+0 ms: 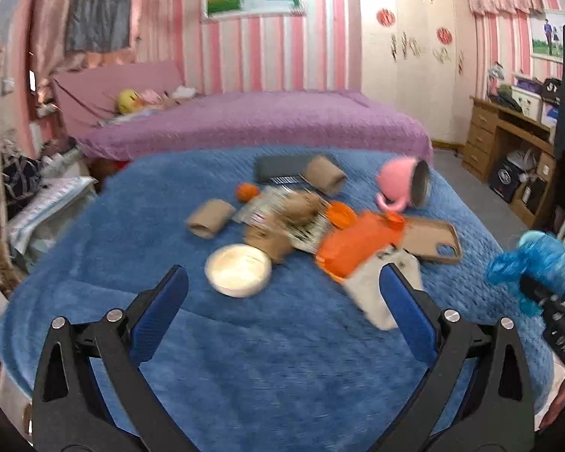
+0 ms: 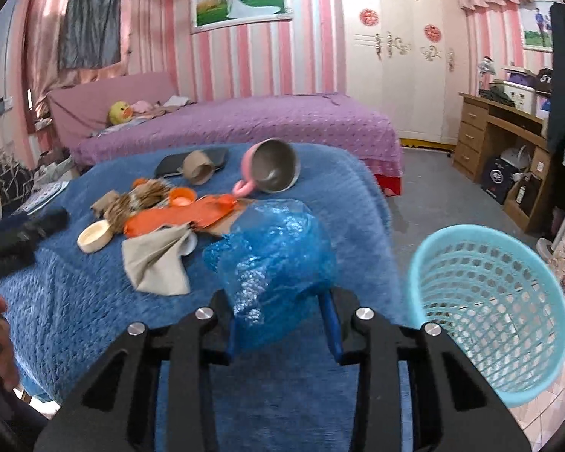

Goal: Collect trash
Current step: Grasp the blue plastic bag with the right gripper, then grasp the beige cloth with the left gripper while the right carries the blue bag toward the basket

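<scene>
My right gripper [image 2: 282,301] is shut on a crumpled blue plastic bag [image 2: 271,252] and holds it above the blue blanket [image 2: 94,301], left of the light-blue mesh basket [image 2: 489,312]. The bag also shows in the left wrist view [image 1: 523,263]. My left gripper [image 1: 282,293] is open and empty above the blanket [image 1: 263,358], just short of a white round lid [image 1: 238,270] and a beige cloth [image 1: 373,293]. Trash lies beyond: cardboard tubes [image 1: 210,218], an orange bag [image 1: 358,245], a cardboard piece [image 1: 433,241].
A tipped pink mug [image 1: 399,184] and a dark flat case [image 1: 282,167] lie at the blanket's far side. A purple bed [image 1: 252,120] stands behind. A wooden desk [image 2: 501,139] is at the right. The basket stands on the floor off the blanket's right edge.
</scene>
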